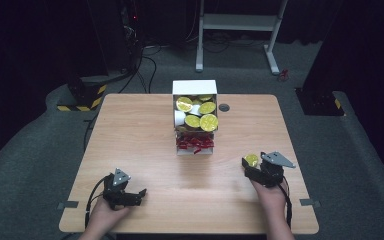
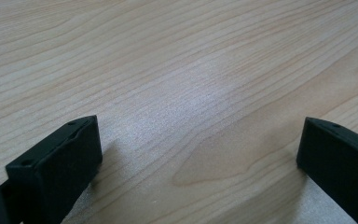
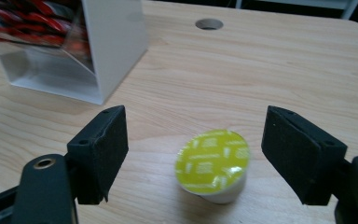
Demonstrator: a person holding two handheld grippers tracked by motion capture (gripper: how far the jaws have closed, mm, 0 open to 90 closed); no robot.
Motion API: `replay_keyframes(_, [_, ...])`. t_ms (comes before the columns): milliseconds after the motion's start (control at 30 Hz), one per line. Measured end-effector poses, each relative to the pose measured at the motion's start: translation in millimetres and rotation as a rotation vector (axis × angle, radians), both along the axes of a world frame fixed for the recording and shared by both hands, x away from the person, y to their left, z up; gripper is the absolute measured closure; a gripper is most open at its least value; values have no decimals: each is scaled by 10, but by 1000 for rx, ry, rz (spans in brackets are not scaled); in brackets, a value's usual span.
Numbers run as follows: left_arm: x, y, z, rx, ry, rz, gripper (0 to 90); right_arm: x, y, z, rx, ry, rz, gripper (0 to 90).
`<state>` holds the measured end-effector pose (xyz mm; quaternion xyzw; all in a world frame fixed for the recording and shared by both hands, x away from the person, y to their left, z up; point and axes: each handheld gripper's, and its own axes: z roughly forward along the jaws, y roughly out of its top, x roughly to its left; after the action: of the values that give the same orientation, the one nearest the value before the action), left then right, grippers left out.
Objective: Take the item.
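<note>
Right gripper (image 3: 193, 154) jaws apart, yellow-lidded capsule (image 3: 213, 164) on table (image 3: 284, 60) between them, untouched. Left gripper (image 2: 198, 158) jaws apart over bare wood.

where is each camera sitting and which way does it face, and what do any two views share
High view: above the person's side, facing forward and down on the light wooden table; both hands, left gripper and right gripper show.
Left gripper view: rides the left gripper, facing bare tabletop between open jaws.
Right gripper view: rides the right gripper, facing the yellow-lidded white capsule.
High and right gripper views share the capsule and white dispenser box.
</note>
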<state>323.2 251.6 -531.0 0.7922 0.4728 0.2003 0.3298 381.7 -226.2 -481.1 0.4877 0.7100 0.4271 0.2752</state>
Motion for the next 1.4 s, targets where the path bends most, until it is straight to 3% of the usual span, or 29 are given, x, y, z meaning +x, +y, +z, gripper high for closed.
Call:
replay_keyframes(200, [5, 5, 2, 3, 1, -13, 4, -76, 122, 55, 18, -3, 43, 199])
replay_keyframes(400, [10, 4, 3, 4, 2, -21, 5, -159, 301, 46, 16, -2, 122, 158])
replay_keyframes(533, [14, 1, 2, 3, 1, -26, 5, -204, 446, 8, 13, 31, 187, 157])
replay_keyframes(867, [15, 1, 3, 4, 2, -28, 6, -264, 893, -273, -87, 131, 291, 157])
replay_keyframes(1067, [15, 0, 2, 2, 0, -29, 6, -277, 1111, -443, -186, 219, 327, 157])
replay_keyframes(1400, [14, 0, 1, 2, 1, -29, 6, -289, 1244, -450, -192, 219, 335, 127])
